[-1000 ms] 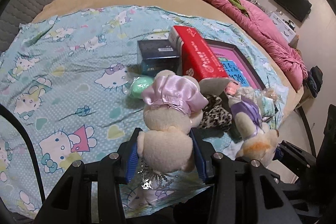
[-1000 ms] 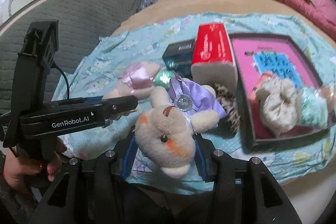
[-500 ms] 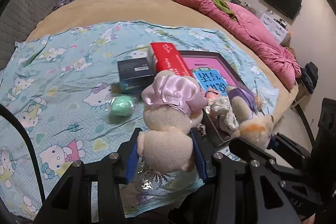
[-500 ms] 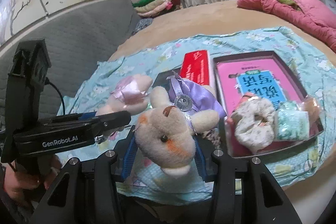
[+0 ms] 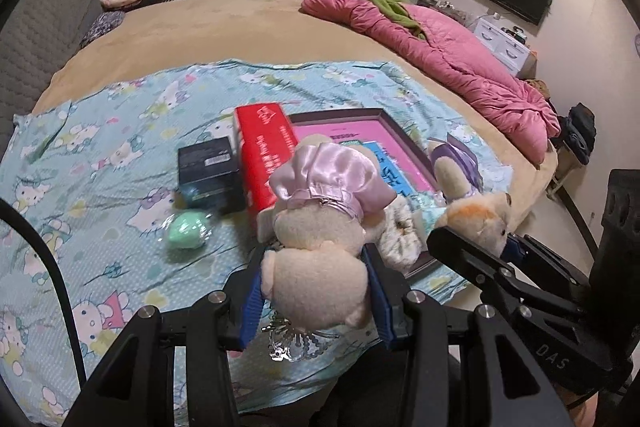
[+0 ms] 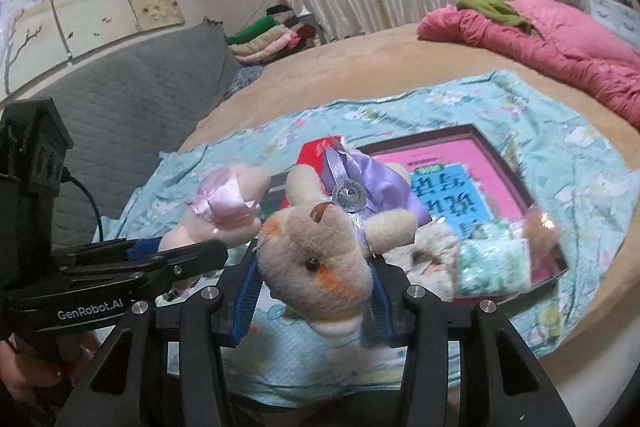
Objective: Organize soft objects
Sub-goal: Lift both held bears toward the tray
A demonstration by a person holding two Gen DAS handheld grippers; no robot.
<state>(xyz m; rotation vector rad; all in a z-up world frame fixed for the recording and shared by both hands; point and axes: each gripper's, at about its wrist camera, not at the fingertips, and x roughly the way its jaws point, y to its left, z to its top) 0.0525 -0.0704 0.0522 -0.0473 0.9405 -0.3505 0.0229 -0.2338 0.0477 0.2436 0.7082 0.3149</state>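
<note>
The left gripper [image 5: 314, 301] is clenched on the pink-dressed plush [image 5: 320, 231]. The right gripper [image 6: 314, 301] grasps the purple-dressed plush [image 6: 320, 251]; both seem lifted above the bed's [image 5: 240, 23] near edge.

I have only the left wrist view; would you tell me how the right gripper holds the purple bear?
Observer: The right gripper is shut on the purple bear at its head, which faces the camera.
Operator: Thank you. Is anything on its dress?
Observer: A round silver medallion sits on its front.
Operator: My pink bear blocks the tray; what lies at its near end?
Observer: A green-patterned packet, blurred, lies in the near right corner of the tray.
</note>
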